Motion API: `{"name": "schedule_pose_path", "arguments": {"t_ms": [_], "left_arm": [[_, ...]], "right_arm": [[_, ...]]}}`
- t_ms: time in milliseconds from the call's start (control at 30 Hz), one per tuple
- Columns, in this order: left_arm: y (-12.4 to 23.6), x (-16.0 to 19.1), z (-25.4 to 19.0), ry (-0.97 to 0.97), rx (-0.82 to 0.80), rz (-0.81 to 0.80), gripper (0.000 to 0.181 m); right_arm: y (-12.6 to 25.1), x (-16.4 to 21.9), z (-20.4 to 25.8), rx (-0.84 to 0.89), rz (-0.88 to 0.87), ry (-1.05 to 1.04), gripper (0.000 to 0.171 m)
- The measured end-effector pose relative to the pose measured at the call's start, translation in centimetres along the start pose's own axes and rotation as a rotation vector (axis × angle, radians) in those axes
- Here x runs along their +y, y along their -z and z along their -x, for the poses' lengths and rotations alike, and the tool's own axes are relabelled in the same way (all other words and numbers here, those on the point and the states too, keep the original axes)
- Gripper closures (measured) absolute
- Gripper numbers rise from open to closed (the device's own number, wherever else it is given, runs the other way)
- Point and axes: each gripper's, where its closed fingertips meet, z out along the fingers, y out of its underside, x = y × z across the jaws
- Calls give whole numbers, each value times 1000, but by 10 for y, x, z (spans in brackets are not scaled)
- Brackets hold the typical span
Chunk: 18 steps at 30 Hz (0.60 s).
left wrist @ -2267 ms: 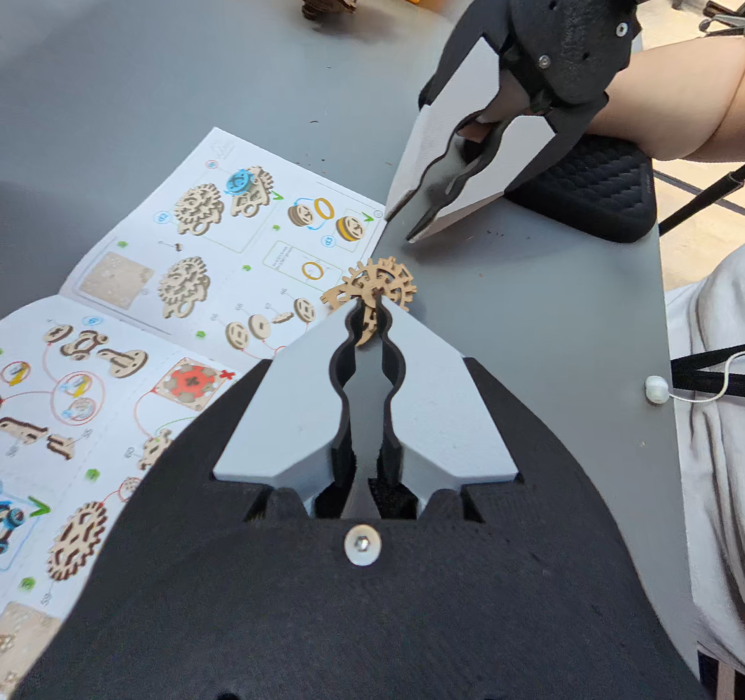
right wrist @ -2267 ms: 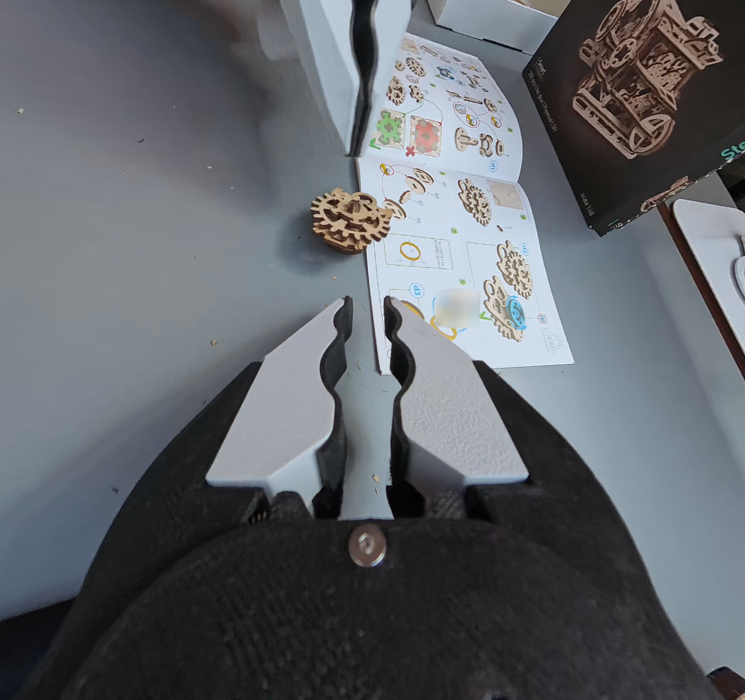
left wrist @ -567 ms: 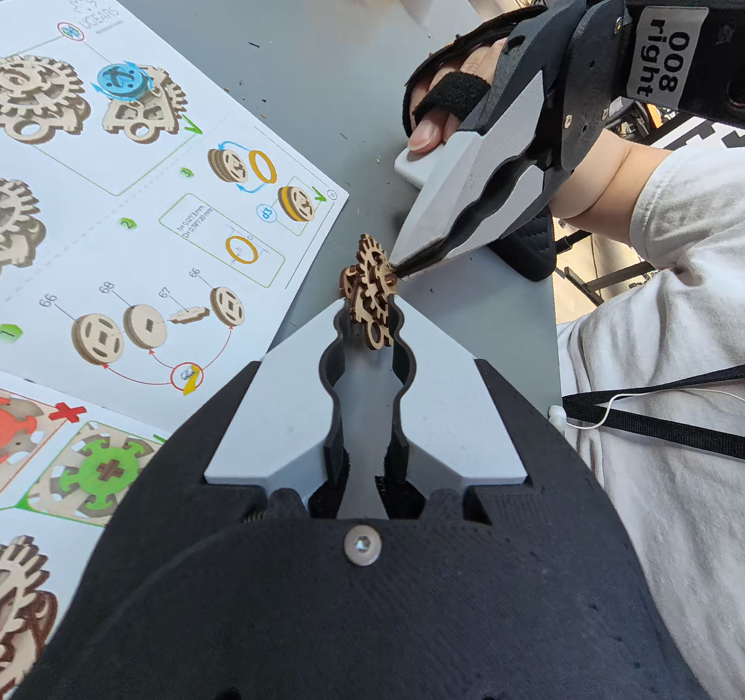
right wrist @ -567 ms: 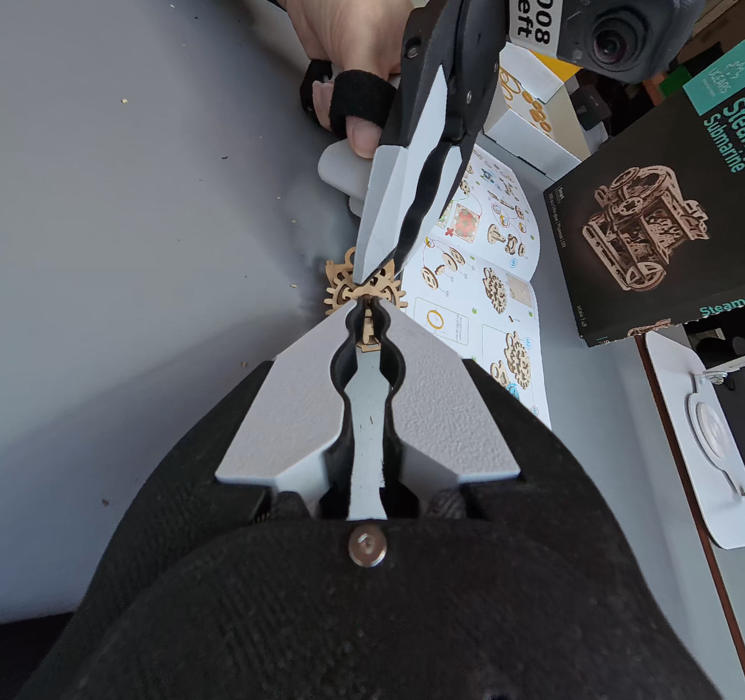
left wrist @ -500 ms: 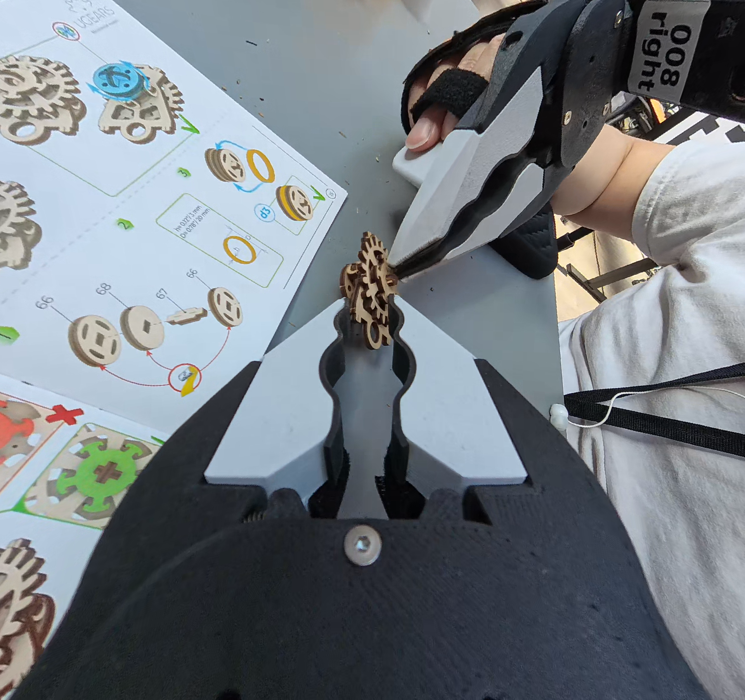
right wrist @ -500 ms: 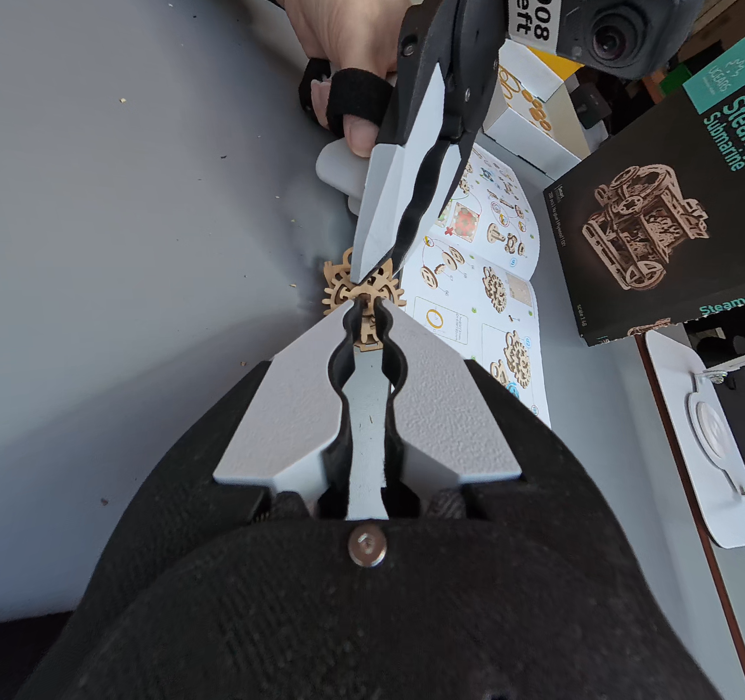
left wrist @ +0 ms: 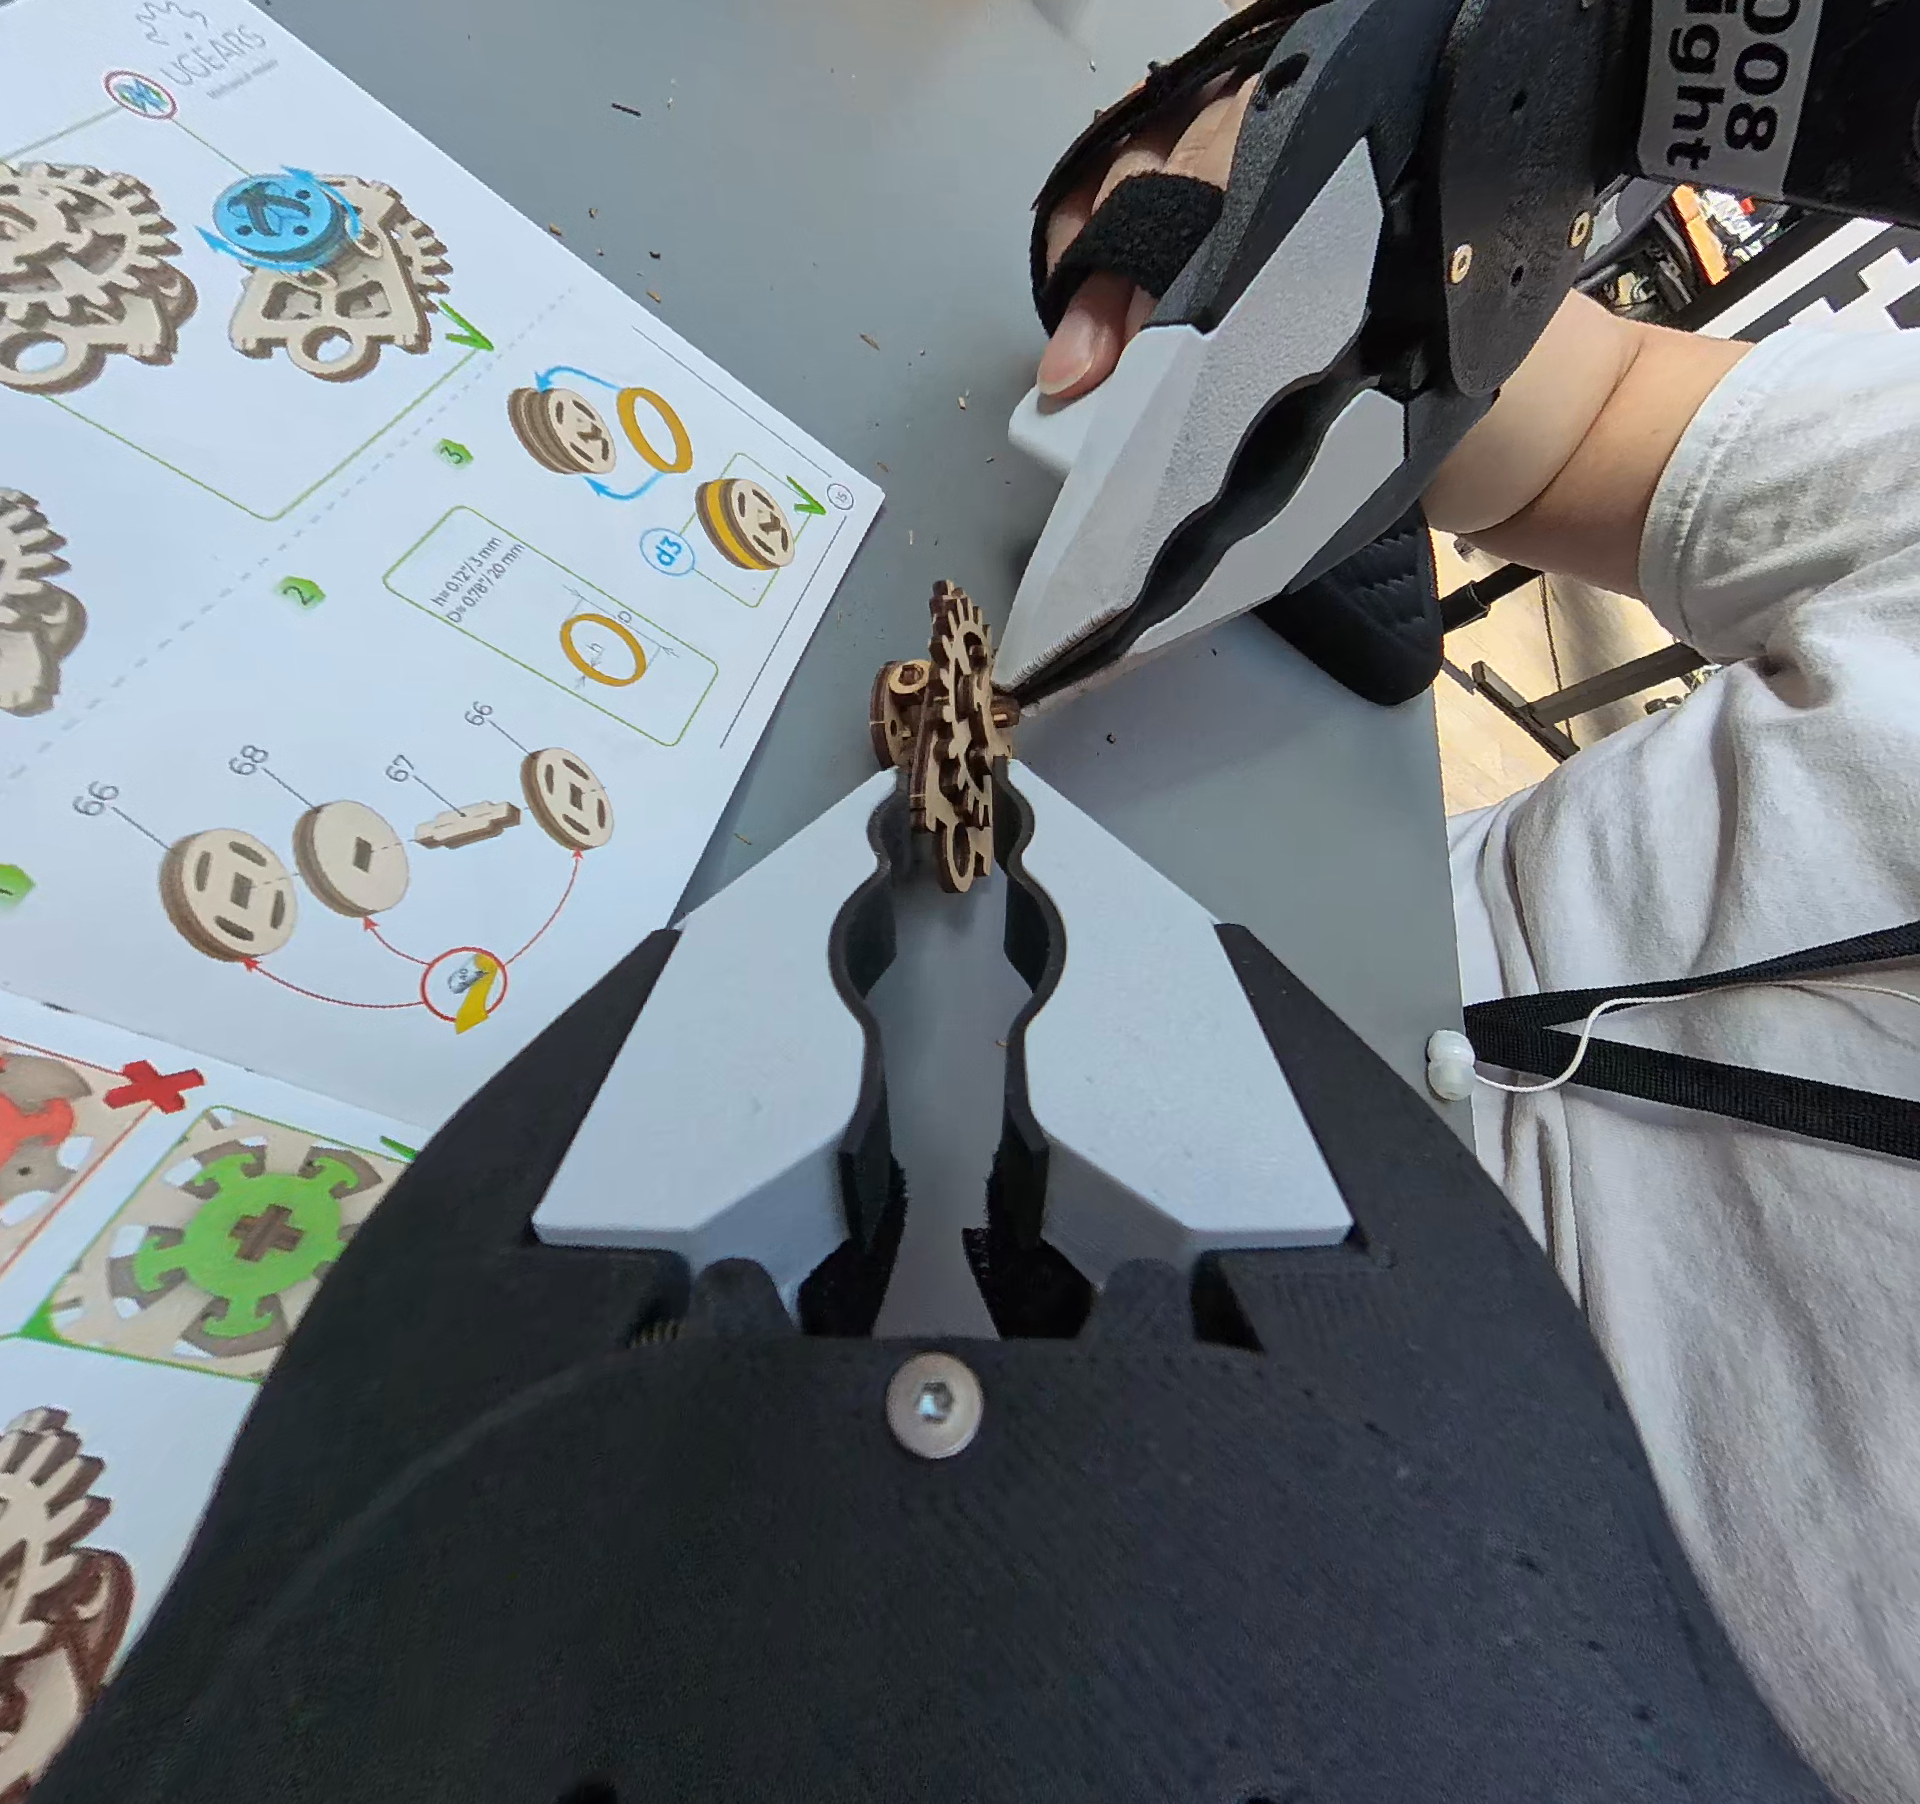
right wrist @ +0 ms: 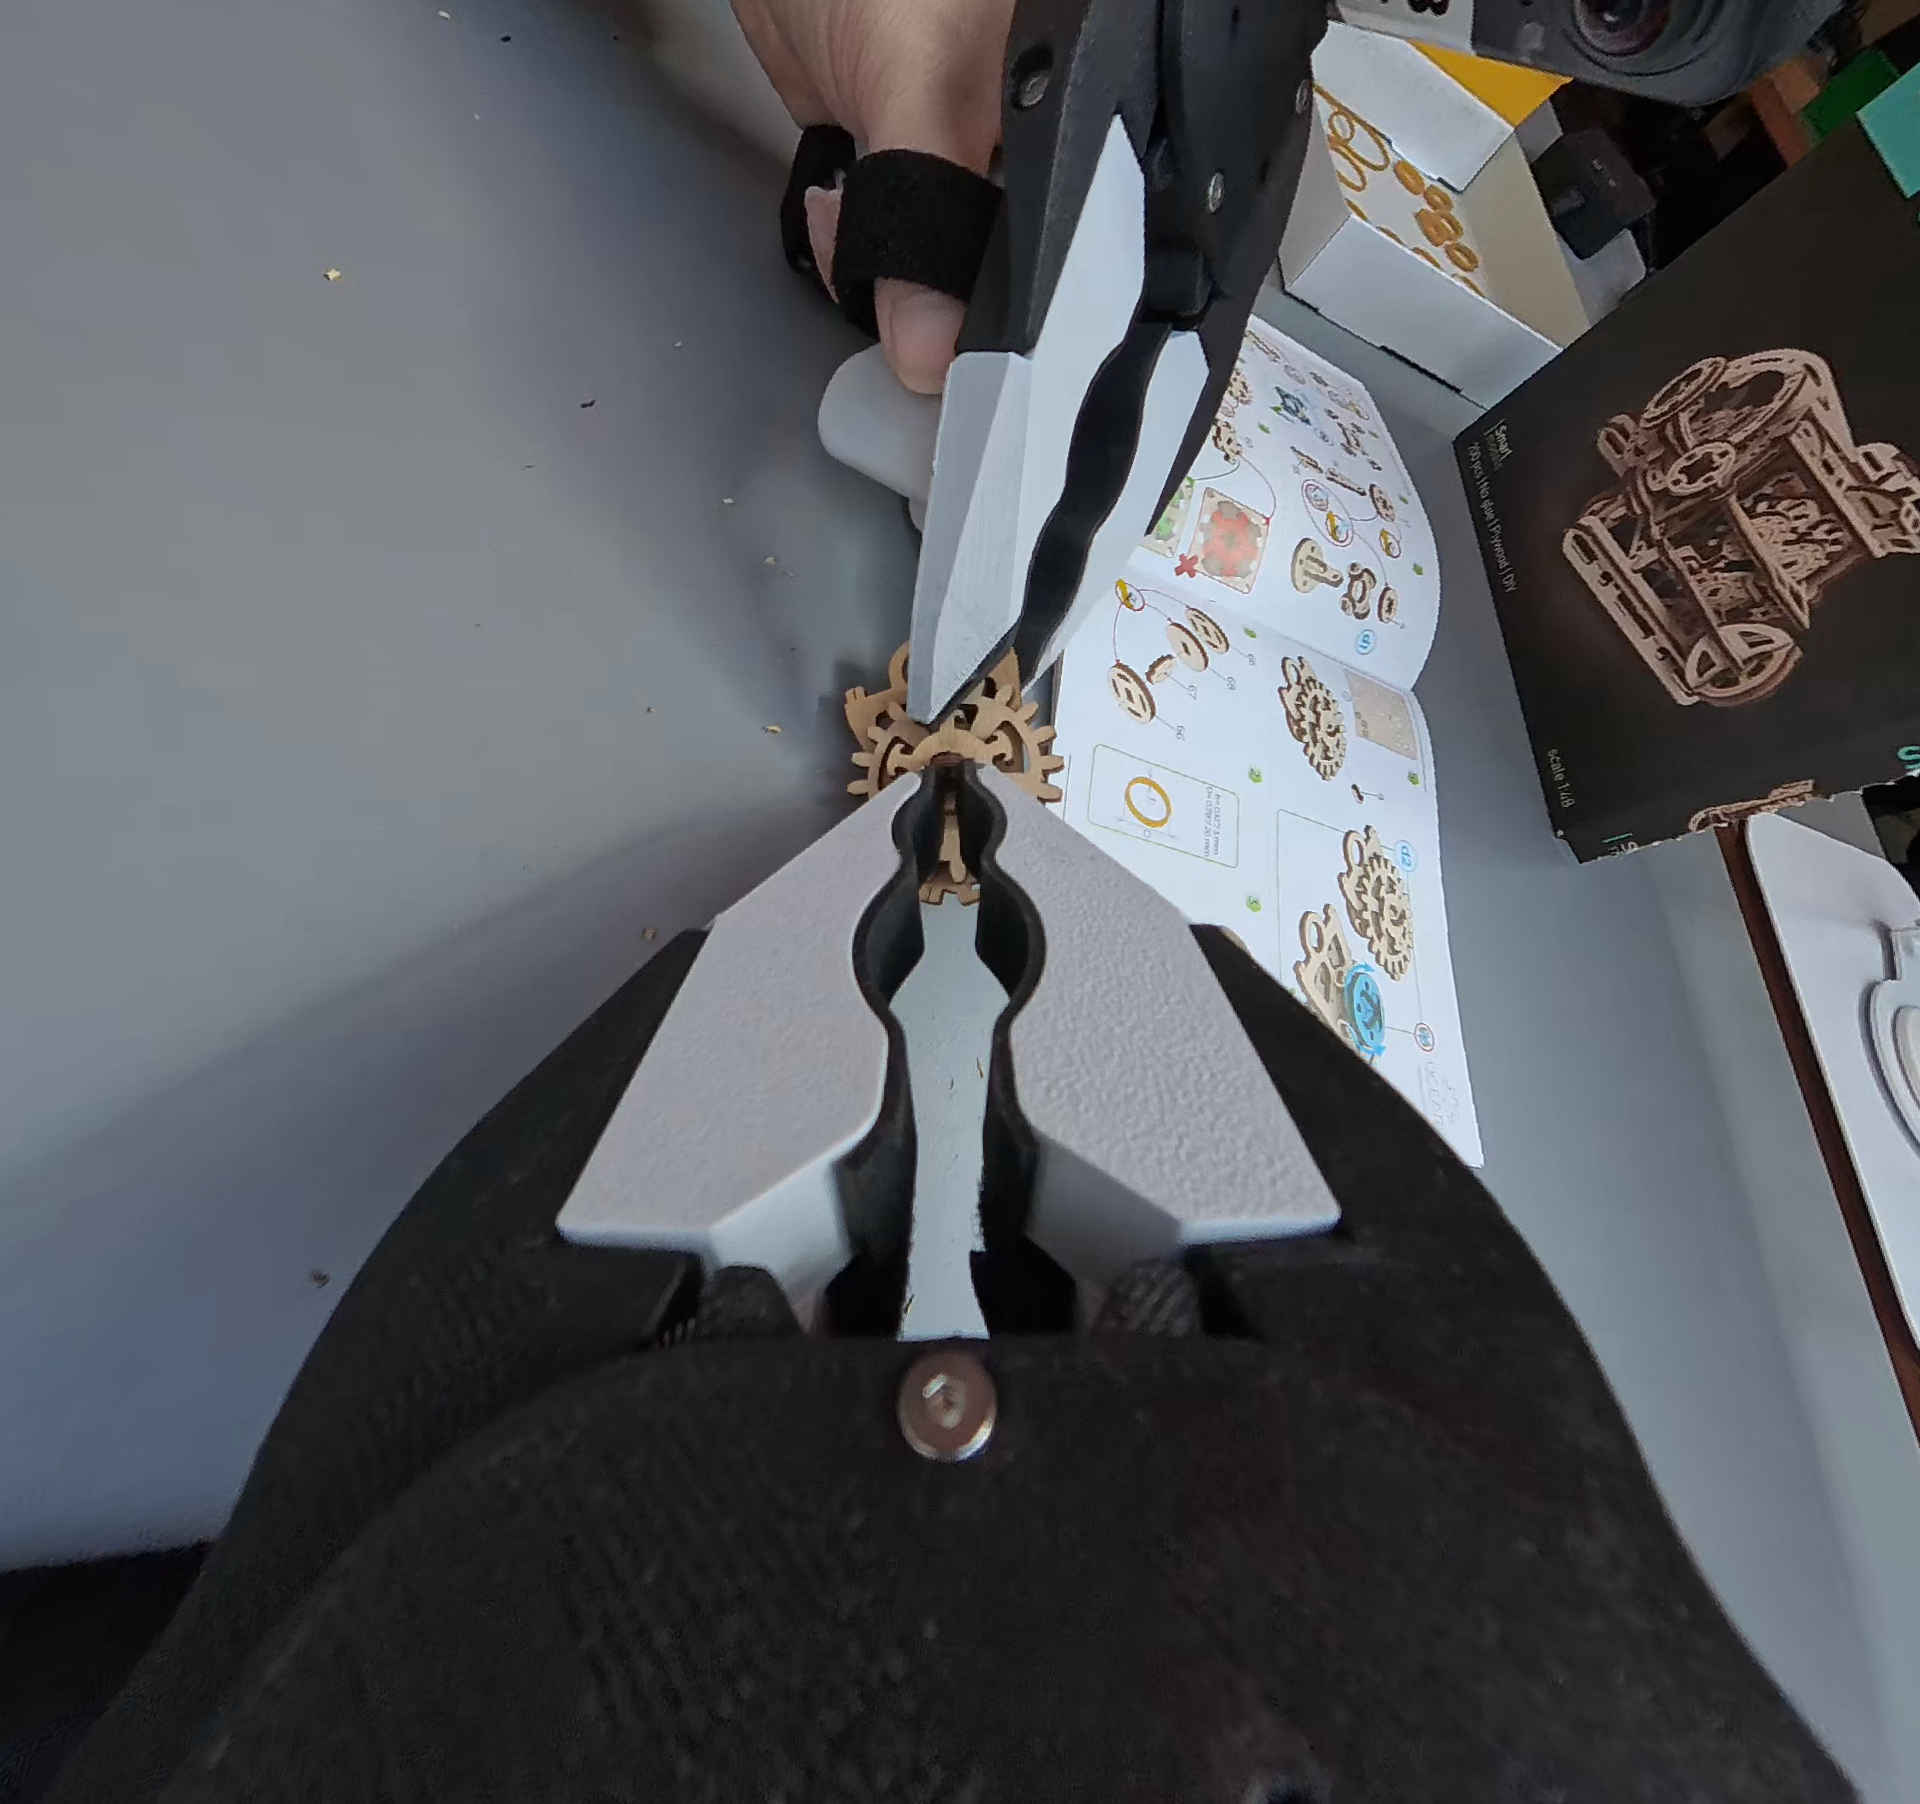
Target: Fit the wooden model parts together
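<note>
The wooden gear assembly [left wrist: 951, 731] is held on edge above the grey worktop [left wrist: 810, 144], its rim clamped by the left gripper [left wrist: 948, 798], its centre axle pinched by the right gripper [right wrist: 943, 780], beside the instruction sheet [left wrist: 343, 611]

Two hand-held grippers w/ textured black plastic bodies, left gripper [left wrist: 943, 798] and right gripper [right wrist: 943, 783] each w/ pale grey wedge fingers [left wrist: 748, 1048], wavy black pads, silver hex screw [left wrist: 933, 1406], black finger strap [left wrist: 1138, 232], white labelled tag, white sleeve [left wrist: 1704, 819]
</note>
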Motion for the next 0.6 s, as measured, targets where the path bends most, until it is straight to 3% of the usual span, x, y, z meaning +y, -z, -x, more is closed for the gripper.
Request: {"name": "schedule_pose_path", "arguments": {"t_ms": [467, 600], "left_arm": [[4, -2, -1, 21, 32, -24, 172], [6, -5, 3, 69, 14, -50, 177]], "right_arm": [[0, 1, -1, -18, -10, -31, 169], [1, 4, -6, -5, -7, -124, 167]]}}
